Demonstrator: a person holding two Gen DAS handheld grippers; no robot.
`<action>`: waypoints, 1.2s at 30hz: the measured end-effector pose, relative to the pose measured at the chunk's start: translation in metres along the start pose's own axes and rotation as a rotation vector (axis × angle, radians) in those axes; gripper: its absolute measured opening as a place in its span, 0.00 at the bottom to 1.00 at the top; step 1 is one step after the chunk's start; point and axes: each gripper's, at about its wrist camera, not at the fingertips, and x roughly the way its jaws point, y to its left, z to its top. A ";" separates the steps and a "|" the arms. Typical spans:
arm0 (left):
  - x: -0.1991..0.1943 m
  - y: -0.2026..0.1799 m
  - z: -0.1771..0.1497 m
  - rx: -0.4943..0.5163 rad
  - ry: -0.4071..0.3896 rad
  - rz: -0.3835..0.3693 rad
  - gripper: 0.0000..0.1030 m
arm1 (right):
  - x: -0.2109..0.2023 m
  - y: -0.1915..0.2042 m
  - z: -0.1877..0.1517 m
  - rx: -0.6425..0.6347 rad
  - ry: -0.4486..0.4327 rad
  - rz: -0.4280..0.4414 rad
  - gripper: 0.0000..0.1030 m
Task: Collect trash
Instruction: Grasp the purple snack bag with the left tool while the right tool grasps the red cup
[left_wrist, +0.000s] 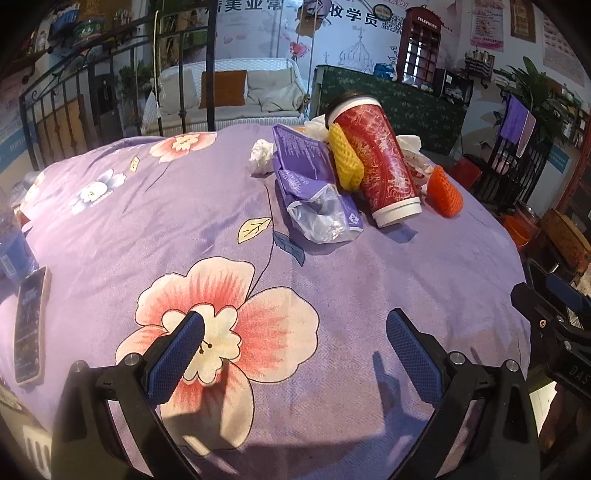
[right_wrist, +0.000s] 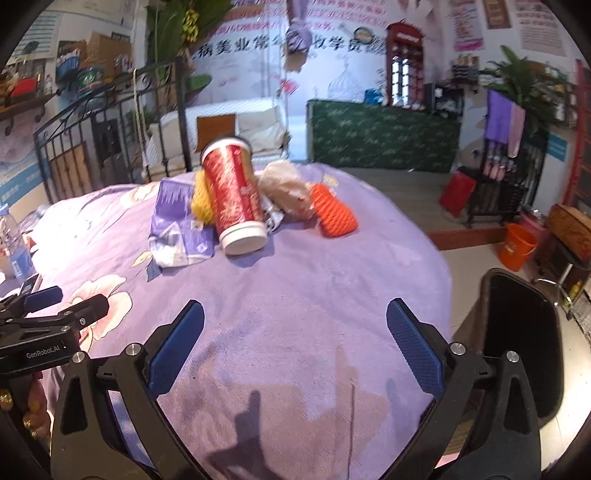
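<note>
On the surface (left_wrist: 424, 266), the cup (left_wrist: 373, 158) lies in the far pile, wrapper (left_wrist: 314, 173) left, phone (left_wrist: 31, 325) near-left, bin (right_wrist: 521, 332) right.

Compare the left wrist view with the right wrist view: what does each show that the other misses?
Only the left wrist view shows the phone lying flat at the table's left edge and the white crumpled tissue behind the purple wrapper. Only the right wrist view shows the black trash bin beside the table and the orange bucket on the floor. Both share the tipped red paper cup, yellow foam net, orange foam net and purple floral tablecloth, with the left tool and right tool open and empty.
</note>
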 end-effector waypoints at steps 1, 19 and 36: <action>0.002 0.002 0.003 0.008 0.000 0.004 0.93 | 0.009 0.001 0.003 0.008 0.033 0.030 0.95; 0.109 0.031 0.101 -0.169 0.142 -0.232 0.74 | 0.114 0.025 0.075 -0.065 0.181 0.191 0.95; 0.124 0.037 0.091 -0.285 0.210 -0.369 0.12 | 0.159 0.041 0.107 -0.165 0.182 0.261 0.95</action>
